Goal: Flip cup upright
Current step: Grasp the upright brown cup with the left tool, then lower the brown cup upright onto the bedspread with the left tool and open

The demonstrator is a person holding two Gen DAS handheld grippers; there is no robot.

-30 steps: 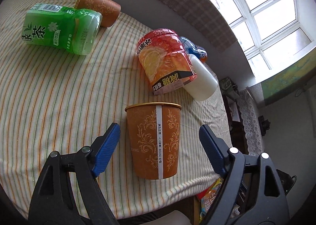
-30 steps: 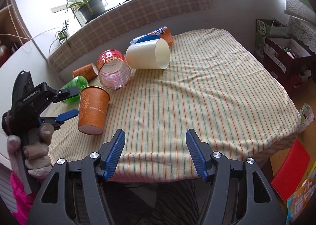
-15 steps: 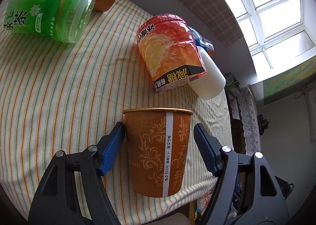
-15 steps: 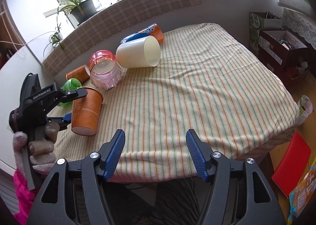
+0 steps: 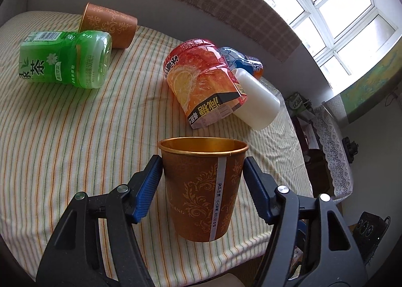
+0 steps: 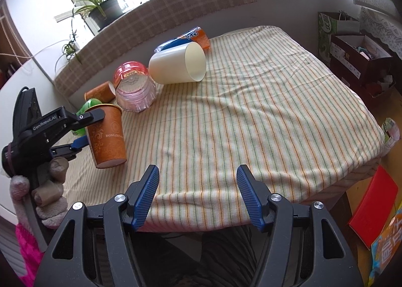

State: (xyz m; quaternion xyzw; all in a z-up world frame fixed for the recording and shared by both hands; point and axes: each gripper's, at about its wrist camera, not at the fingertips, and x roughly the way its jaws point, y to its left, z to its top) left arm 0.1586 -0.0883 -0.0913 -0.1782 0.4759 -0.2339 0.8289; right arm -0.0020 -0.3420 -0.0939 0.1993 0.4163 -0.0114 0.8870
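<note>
Closing in since a second ago, the left gripper [image 5: 203, 176] now has both blue pads against the upright brown paper cup [image 5: 204, 191] near the striped tablecloth's [image 5: 62, 141] front-left edge. Light and thin-walled, it would crush; grip gently mid-wall. Right gripper [image 6: 198, 192] hangs open, empty

L wrist cam sits close behind the brown cup [image 5: 204, 186], looking across the striped table [image 5: 75, 123] twd the window wall. R wrist cam hangs back off the table's near edge, facing the window sill. Both views share the cup, table & lying containers.
</note>
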